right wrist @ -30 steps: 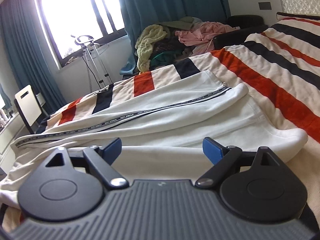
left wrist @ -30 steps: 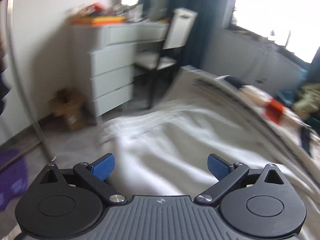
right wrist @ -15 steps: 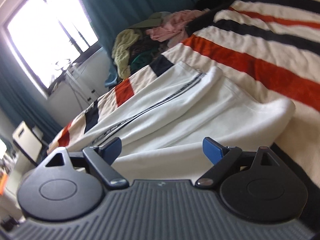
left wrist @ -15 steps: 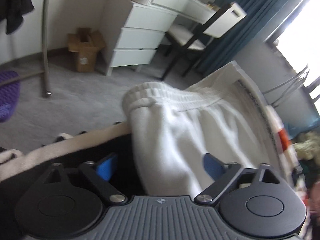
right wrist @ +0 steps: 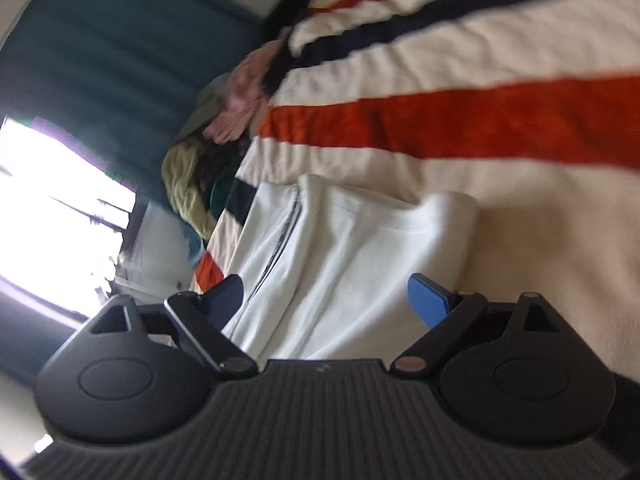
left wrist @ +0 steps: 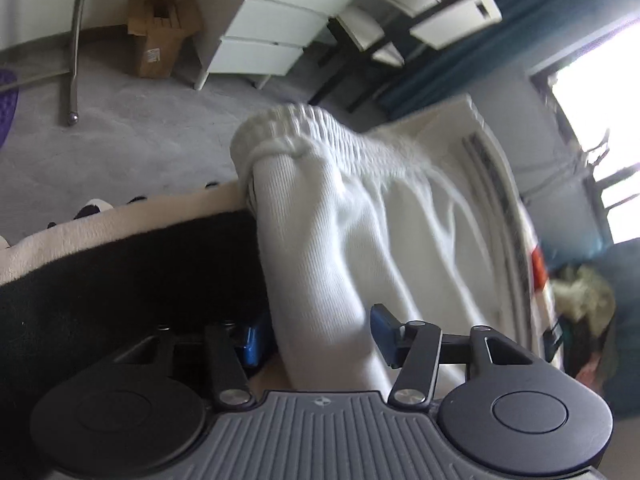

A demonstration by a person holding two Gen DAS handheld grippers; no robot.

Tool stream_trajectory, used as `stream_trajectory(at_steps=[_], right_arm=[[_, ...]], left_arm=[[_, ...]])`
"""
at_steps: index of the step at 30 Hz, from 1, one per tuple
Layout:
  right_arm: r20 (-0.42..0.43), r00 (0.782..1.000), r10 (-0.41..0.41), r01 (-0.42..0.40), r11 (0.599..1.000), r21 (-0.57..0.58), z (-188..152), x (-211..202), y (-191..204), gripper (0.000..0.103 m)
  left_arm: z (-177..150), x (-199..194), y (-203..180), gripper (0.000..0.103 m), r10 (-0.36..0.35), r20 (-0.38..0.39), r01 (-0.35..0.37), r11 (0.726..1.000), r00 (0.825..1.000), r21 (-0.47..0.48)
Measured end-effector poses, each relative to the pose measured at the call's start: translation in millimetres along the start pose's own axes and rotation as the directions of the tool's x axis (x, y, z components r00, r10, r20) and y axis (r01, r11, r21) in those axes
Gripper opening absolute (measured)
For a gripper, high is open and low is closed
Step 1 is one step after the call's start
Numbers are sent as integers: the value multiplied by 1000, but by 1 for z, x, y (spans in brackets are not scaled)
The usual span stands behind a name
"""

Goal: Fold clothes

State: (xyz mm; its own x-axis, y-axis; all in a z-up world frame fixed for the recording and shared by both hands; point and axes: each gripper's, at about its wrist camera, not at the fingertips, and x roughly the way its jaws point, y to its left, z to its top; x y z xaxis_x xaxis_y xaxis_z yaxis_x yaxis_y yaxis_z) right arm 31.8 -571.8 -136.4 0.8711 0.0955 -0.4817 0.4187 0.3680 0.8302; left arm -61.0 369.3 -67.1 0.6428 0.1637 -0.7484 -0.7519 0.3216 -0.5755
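White trousers straddled by both grippers on the striped bed

The left gripper (left wrist: 316,338) has its blue fingers (left wrist: 382,330) spread, a fold of the white trousers (left wrist: 352,216) running up between them, unpinched; the ribbed waistband (left wrist: 288,128) humps at the bed's edge above the grey carpet (left wrist: 132,136), with a cardboard box (left wrist: 158,36) and white drawers (left wrist: 276,28) beyond; the right gripper (right wrist: 324,296) is likewise released — its fingers (right wrist: 428,300) wide apart either side of the trousers' leg ends (right wrist: 360,240), which lie flat on the striped blanket (right wrist: 500,128); a clothes pile (right wrist: 208,160) sits past the bed by the teal curtain (right wrist: 112,60).
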Motion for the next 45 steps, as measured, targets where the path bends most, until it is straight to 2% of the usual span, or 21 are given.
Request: stream_trajectory(at_steps=[3,8,10,11,13,15,16,17,18,19,20,25,29,31,37,41,43,45], right_arm=[[-13,1000,3,-1,993,121,4,6,-21,91],[-73,994,-83,96,975,198,-2,29,-33,91],[-101,988,-113,133,965,226,-5,41,-36,78],[-102,985,-140,160,960,230,-5,47,-37,77],[-74,979,-189,202,948,245,-2,54,-38,68],[-24,979,-204,203,941,270,0,61,-35,66],[1,978,-209,200,939,281,1,64,-34,50],[23,974,-225,211,941,265,1,67,-29,38],[43,967,-249,234,945,227,1,69,-23,20],[64,960,-273,257,948,189,1,71,-16,11],[83,959,-272,256,952,170,1,69,-11,10],[167,972,-168,144,979,144,2,45,-3,6],[232,969,-81,55,992,116,3,26,3,6],[252,965,-67,46,995,87,5,20,11,6],[282,958,-43,37,999,25,19,16,42,6],[275,961,-35,42,999,-18,39,49,76,6],[256,966,-32,46,998,-47,52,86,97,6],[235,971,-51,64,997,-46,63,129,117,6]], left_arm=[[4,-9,9,58,-50,33,52,998,998,-47],[24,3,31,53,-135,39,139,980,990,-141],[25,7,36,52,-159,47,165,967,986,-192],[25,8,39,48,-171,52,178,961,984,-213],[27,13,36,39,-142,56,150,968,988,-201],[30,18,33,24,-104,60,113,977,993,-181],[32,22,33,23,-99,63,109,977,993,-184],[32,23,33,20,-101,71,113,975,992,-191],[33,25,31,17,-102,78,115,975,992,-189],[33,26,28,15,-105,86,119,977,991,-176],[33,25,25,13,-113,96,127,980,989,-155],[31,8,15,10,-177,158,184,983,972,-28],[26,-13,6,10,-254,201,256,967,946,17],[25,-17,-4,10,-272,212,264,962,939,63],[42,-13,-34,9,-320,231,322,946,919,31],[69,12,-86,9,-351,224,343,936,909,76],[85,36,-123,10,-365,215,347,930,906,117],[99,71,-160,10,-362,195,342,931,912,129]])
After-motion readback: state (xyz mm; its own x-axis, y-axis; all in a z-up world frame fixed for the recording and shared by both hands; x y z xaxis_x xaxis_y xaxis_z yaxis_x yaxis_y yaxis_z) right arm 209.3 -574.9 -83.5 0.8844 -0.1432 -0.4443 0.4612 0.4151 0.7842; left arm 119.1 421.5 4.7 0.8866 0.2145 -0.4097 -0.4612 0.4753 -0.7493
